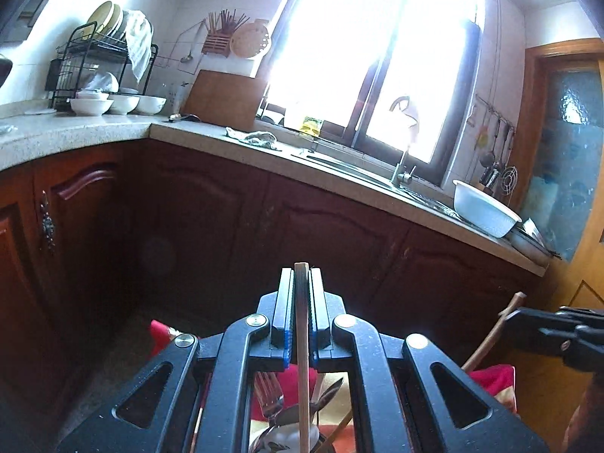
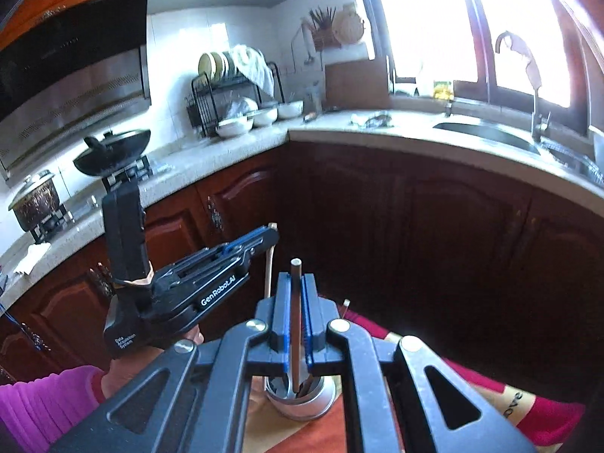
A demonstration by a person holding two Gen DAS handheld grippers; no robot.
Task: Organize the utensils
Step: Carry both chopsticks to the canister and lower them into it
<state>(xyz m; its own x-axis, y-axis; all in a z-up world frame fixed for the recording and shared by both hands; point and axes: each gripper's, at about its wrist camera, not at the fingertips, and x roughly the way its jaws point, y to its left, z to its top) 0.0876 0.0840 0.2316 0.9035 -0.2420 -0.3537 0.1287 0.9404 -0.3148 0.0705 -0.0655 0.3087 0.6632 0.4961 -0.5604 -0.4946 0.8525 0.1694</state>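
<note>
My left gripper [image 1: 301, 275] is shut on a pale wooden chopstick [image 1: 302, 358] that stands upright between the pads. Below it a fork [image 1: 268, 394] and spoons [image 1: 324, 396] lie over a red patterned cloth [image 1: 490, 381]. My right gripper [image 2: 295, 281] is shut on a darker chopstick [image 2: 295, 324], whose lower end reaches into a round metal utensil cup [image 2: 302, 402]. The left gripper also shows in the right wrist view [image 2: 270, 232], to the left, holding its pale chopstick [image 2: 268, 268]. The right gripper shows at the right edge of the left wrist view [image 1: 513, 315].
Dark wooden cabinets [image 1: 264, 226] stand ahead under a stone counter [image 1: 211, 137]. A dish rack [image 1: 98, 60], bowls [image 1: 119, 104], cutting board [image 1: 224, 98], sink [image 2: 487, 134] and white basin [image 1: 485, 209] are on it. A wok [image 2: 113, 151] sits on the stove at left.
</note>
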